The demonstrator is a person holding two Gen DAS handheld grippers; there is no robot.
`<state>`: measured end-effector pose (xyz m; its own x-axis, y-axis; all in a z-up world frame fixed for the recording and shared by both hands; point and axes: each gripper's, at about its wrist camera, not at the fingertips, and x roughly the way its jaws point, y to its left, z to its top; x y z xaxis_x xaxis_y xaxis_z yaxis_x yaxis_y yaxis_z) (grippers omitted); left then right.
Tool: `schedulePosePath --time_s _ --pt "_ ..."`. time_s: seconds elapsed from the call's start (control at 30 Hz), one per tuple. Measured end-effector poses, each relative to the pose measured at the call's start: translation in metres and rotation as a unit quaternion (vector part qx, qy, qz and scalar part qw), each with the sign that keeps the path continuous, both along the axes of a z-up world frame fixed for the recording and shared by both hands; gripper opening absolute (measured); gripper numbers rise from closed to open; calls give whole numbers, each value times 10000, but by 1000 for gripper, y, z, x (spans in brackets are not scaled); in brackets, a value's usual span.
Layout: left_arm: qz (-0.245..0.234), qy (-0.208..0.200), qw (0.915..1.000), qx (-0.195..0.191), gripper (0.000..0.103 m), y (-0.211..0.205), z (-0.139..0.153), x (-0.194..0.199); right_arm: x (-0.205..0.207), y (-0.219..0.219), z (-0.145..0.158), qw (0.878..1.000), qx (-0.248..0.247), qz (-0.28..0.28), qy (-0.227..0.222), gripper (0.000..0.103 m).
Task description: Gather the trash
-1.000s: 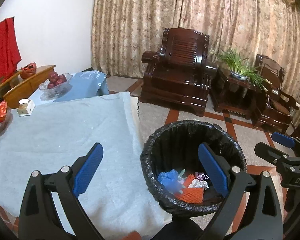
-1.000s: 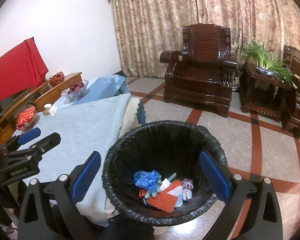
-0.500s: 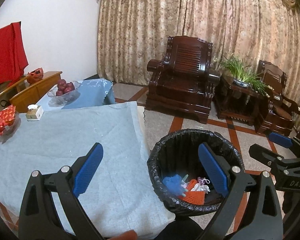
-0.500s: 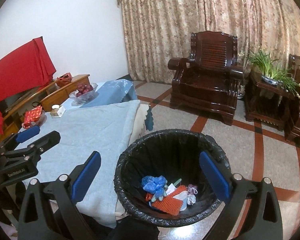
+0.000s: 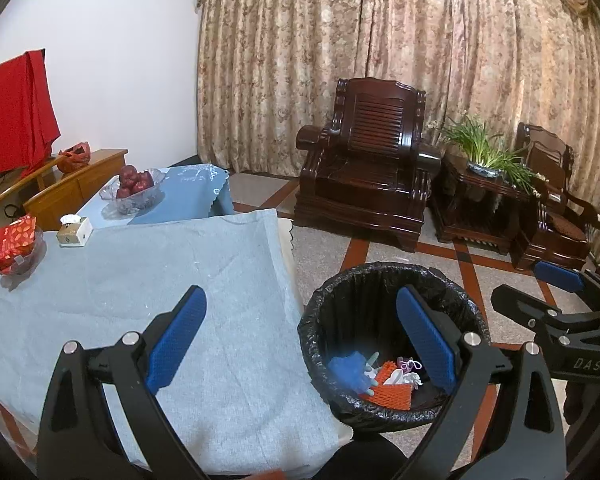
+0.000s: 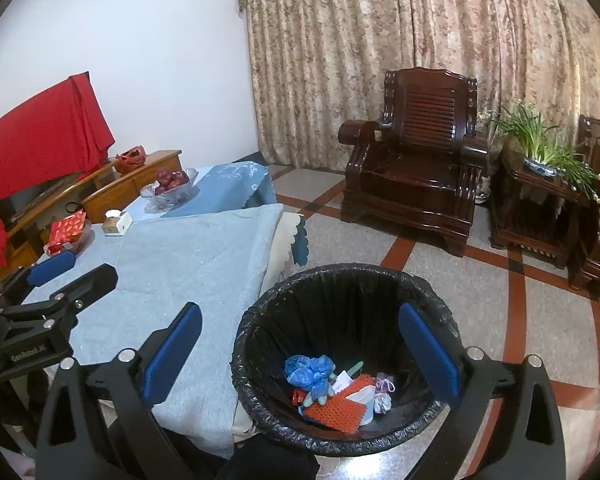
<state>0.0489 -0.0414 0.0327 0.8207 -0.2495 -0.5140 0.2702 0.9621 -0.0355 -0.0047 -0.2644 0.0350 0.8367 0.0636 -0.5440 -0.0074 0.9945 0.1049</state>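
Hiding bin (image 5: 384, 412) far rim: left gripper (image 5: 300, 332).

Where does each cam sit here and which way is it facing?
Left wrist: on the left tool, open, looking forward and down over the blue-clothed table and black-lined bin; the right tool shows at right.
Right wrist: on the right tool, open, above the bin; the left tool shows at left.
Shared: bin, trash, table, armchair, curtains.
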Motion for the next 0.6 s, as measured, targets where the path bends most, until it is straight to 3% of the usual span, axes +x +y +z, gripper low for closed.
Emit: schedulePosePath --time_s 0.6 --pt "-5 16 10000 13 93 1 -1 0 1 3 1 10000 12 1 12 97"
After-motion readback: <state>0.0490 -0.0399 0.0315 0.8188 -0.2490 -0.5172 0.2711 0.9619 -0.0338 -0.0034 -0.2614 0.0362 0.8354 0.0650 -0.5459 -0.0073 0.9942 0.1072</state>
